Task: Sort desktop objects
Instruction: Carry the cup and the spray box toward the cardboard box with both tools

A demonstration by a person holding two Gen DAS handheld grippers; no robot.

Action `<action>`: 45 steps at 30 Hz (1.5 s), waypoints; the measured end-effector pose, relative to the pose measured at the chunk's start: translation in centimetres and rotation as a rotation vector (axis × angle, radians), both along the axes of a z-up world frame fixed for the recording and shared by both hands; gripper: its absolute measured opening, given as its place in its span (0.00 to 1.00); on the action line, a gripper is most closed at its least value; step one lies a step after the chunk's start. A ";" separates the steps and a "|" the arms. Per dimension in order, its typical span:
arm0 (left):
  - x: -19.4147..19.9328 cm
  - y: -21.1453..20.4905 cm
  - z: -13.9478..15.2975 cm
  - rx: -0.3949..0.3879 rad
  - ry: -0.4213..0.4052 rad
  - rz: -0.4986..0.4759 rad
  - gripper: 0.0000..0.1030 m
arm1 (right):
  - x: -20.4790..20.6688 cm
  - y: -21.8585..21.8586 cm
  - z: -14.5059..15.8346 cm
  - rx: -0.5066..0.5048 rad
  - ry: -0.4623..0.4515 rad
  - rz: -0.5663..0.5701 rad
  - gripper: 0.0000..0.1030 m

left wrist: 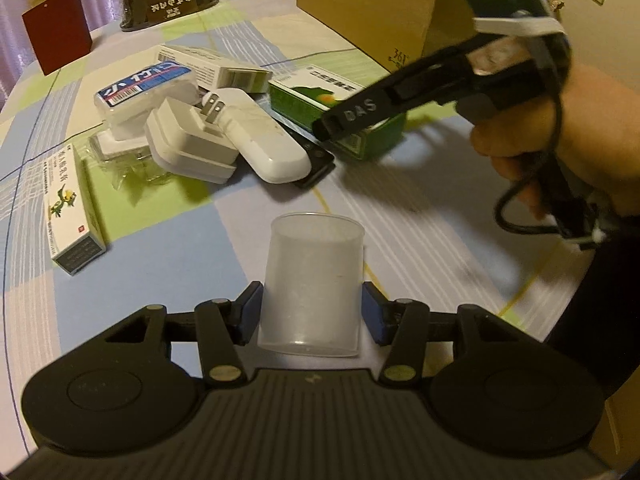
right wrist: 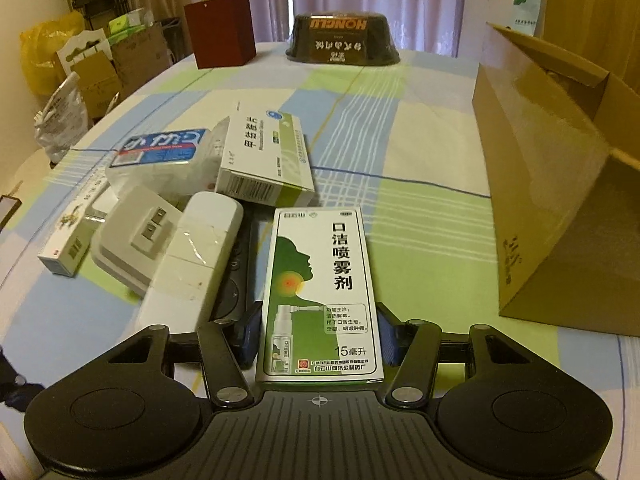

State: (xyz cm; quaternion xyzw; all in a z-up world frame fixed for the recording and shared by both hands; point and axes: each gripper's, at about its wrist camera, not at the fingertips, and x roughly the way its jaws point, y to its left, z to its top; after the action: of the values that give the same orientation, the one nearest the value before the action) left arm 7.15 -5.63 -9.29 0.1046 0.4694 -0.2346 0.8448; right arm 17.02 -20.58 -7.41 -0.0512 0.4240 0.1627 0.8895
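Observation:
My left gripper [left wrist: 312, 312] is shut on a translucent plastic cup [left wrist: 314, 264], blue pads pressed on both its sides, its open rim pointing away over the tablecloth. My right gripper [right wrist: 320, 334] is shut on a green and white spray box [right wrist: 320, 280], which lies on the near edge of a pile. In the left wrist view the right gripper [left wrist: 340, 128], held by a hand [left wrist: 560, 140], reaches down onto that green box [left wrist: 304, 100]. The pile holds a white adapter [right wrist: 136, 240], a white oblong device [right wrist: 196, 256], a black remote [right wrist: 236, 276] and a blue-labelled pack [right wrist: 160, 152].
An open cardboard box [right wrist: 552, 200] stands on the right of the table. A white and green medicine box [right wrist: 268, 160] tops the pile, and a long ointment box [right wrist: 68, 240] lies at its left. A red box [right wrist: 222, 32] and a dark bowl [right wrist: 342, 36] stand at the far edge.

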 end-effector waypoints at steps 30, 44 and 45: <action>4.5 -8.5 10.8 -0.110 -0.196 -0.068 0.46 | -2.8 -10.4 14.2 0.057 -0.257 -0.161 0.53; 14.0 -19.0 14.5 -0.145 -0.261 -0.165 0.46 | 2.8 -19.6 15.5 0.017 -0.260 -0.292 0.53; 14.6 -19.6 14.3 -0.141 -0.258 -0.170 0.46 | 3.1 -20.0 15.3 0.016 -0.254 -0.295 0.53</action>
State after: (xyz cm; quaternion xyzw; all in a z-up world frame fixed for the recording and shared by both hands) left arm 21.73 -25.25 4.96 0.1138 0.3289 -0.3222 0.8804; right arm 20.12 -40.59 7.90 -0.0016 0.3098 0.0263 0.9504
